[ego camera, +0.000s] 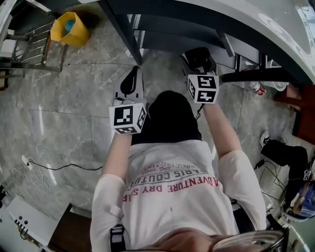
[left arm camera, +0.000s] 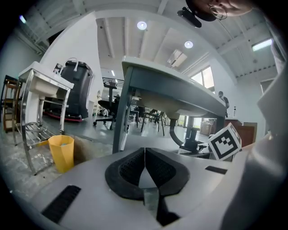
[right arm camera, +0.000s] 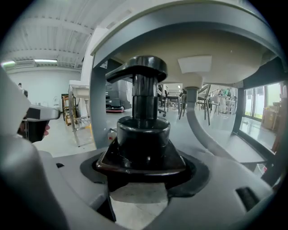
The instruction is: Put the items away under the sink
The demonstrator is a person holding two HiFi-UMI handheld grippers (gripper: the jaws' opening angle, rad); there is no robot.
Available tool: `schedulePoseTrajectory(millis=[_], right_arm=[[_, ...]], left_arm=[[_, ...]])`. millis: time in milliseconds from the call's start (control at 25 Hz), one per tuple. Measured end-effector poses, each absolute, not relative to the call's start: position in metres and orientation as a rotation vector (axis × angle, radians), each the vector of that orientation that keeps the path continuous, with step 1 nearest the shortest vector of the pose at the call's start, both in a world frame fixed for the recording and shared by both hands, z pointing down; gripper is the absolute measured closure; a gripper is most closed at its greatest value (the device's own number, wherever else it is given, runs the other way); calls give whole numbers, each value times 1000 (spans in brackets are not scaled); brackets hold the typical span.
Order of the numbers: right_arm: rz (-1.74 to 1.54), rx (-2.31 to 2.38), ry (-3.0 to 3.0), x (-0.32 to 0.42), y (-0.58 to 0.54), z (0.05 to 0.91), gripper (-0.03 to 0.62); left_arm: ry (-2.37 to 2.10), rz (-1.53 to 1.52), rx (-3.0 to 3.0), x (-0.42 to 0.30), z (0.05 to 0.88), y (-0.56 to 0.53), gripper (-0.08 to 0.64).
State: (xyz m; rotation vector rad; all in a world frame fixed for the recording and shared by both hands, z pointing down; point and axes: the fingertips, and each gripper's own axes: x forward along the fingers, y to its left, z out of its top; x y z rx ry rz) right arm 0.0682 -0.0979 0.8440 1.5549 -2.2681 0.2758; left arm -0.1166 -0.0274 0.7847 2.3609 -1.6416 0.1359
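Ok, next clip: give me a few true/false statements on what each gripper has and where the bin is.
1. The right gripper is shut on a black pump bottle. True.
2. The left gripper is open around a sponge. False: its jaws are together with nothing between them.
3. A yellow bin stands on the floor. True.
4. The bin sits directly under the sink. False: it stands off to the left, next to a metal rack.
5. Both grippers hold a bottle. False: only the right one does.
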Motion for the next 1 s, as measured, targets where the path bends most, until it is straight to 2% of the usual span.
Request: schedulePoseTrajectory(millis=[560,1000], right_arm=[[210,1714,-2209,89,-187,841,213],[307,1814,-2122,105,-240,858,213]], left_arm=[[-1638,101,2371,-107,804,-43,532],[-1643,161,2362,-107,810,-46,532]])
